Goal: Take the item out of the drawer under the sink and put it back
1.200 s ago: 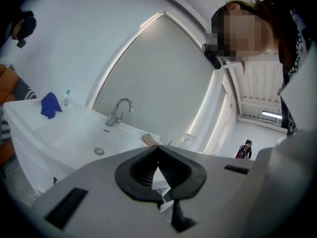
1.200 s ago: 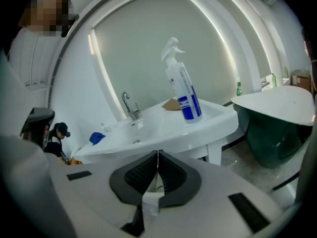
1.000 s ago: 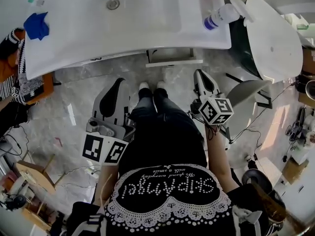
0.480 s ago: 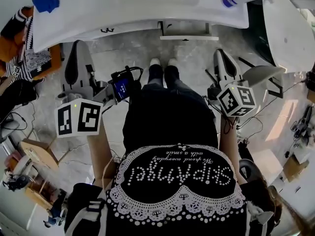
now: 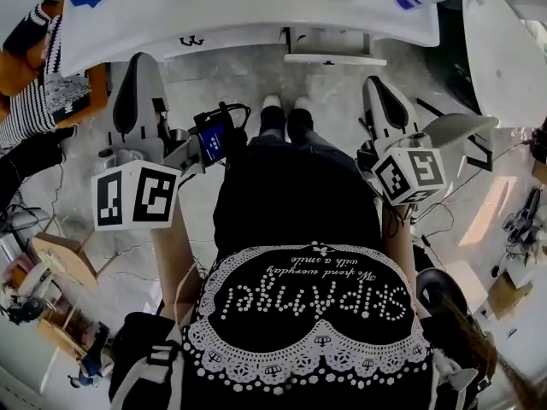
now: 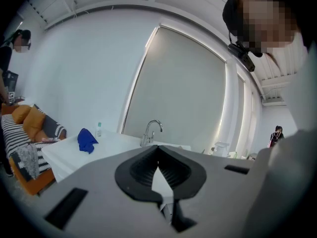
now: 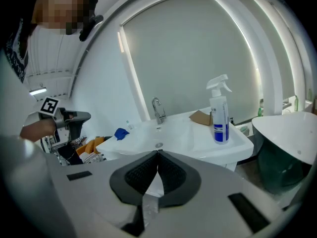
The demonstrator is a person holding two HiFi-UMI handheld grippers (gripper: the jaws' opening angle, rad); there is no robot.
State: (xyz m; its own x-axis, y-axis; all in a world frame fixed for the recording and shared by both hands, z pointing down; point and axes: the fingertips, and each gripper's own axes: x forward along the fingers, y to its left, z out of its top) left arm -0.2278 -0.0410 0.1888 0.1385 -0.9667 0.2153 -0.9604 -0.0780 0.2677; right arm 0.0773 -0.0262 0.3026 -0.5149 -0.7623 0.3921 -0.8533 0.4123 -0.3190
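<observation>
Both pairs of jaws are pressed together with nothing between them: left gripper (image 5: 139, 61), right gripper (image 5: 374, 84). The item is in no view, so its heading and long axis cannot be read. The drawer (image 5: 333, 45) shows just below the sink (image 5: 256, 7) rim, its long side running along that rim, front toward me. This fits either standing off before a reach or after the return. Judgement: any reach should come in under the rim, square to the front.
</observation>
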